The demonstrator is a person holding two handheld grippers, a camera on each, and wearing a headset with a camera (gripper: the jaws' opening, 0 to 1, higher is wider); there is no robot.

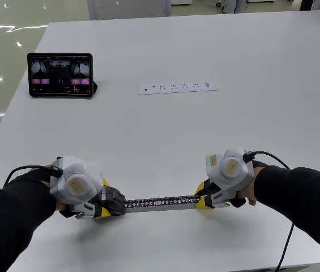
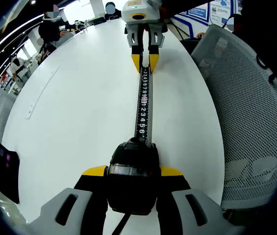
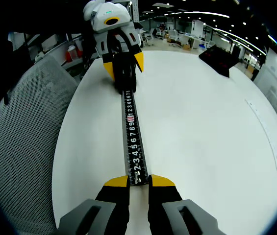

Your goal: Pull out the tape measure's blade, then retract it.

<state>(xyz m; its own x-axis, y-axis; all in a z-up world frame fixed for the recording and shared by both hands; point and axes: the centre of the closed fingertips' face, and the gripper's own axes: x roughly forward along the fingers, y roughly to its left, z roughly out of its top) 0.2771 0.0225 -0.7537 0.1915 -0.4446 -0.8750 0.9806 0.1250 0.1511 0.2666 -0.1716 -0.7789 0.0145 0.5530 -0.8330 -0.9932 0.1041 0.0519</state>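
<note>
The person's black sleeves [image 1: 12,218] are reaching in from the bottom corners of the head view, each hand carrying a gripper low over the white desk [image 1: 176,130]. The left tongs [image 1: 106,204] are pinching the tape measure [image 1: 114,198] by its black case, their yellow tips pressing against both flanks in the left gripper view. The right tongs [image 1: 201,202] are pressed together on the free end of the blade [image 1: 161,202], gripping it where the numbering begins. The blade is running taut and straight between the two grippers along the near edge of the desk, scale facing up. Whether it is resting on the surface or hanging just above it, I cannot tell. A tablet [image 1: 60,74] and a power strip [image 1: 176,87] are sitting well apart from the work, farther back.

The first half of the task is looking largely done, since a good run of blade is already standing out of the case. Whether the pull is meant to go further, the pictures are not saying. The retraction is not yet done. It is likely calling for the right tongs to walk the tip back toward the case under control, rather than letting it snap home.
</note>
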